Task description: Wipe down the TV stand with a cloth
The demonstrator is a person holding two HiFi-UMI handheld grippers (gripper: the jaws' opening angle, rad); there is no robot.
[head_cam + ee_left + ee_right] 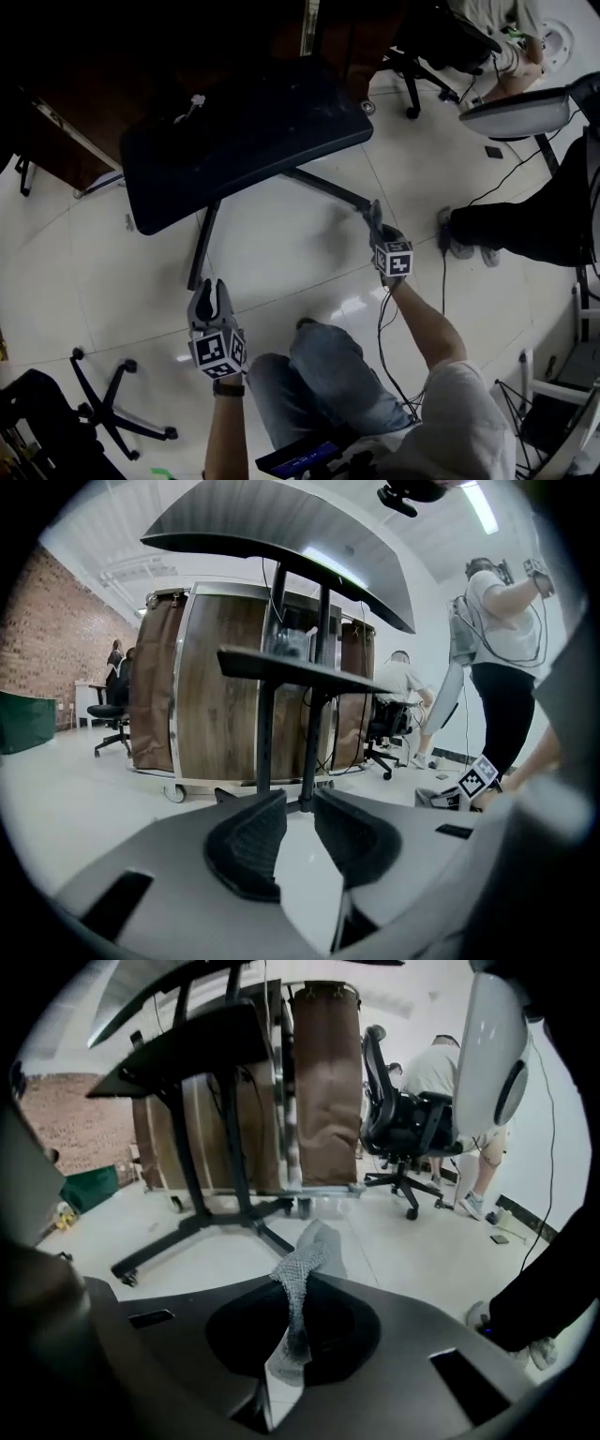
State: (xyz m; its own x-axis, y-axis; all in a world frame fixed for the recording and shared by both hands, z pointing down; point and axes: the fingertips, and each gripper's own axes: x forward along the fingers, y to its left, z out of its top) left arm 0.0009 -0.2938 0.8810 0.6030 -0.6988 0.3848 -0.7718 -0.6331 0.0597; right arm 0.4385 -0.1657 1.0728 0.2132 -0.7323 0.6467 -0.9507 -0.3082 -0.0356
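- The left tongs (210, 298) are held low over the pale floor (281, 253). In the left gripper view the jaws stand apart with only bare floor between them, so they carry nothing.
- The TV stand (244, 141) is ahead of both hands. Its dark worktop (281, 536) sits high enough that both gripper views look up at its underside.
- In the head view the worktop's long axis runs from lower left to upper right, and the slab looks tilted rather than level. A small pale object lies on it near the far edge (too small to name).
- Two base legs splay toward the person. One leg (202, 244) ends just beside the left tongs, the other (323, 186) ends just beside the right tongs.
- The right tongs (373, 214) are clenched on the cloth (302, 1279), a narrow grey mesh strip. It rises from between the jaws and flops forward, with its long axis pointing away from the hand toward the stand's base.
- The cloth is therefore in the right hand, low by the floor and not touching the stand. The worktop lies up and to the left of it.
- My reading is that wiping has not begun. The cloth hand would have to lift and swing left to reach the top surface, and the strokes would probably run along the long axis.
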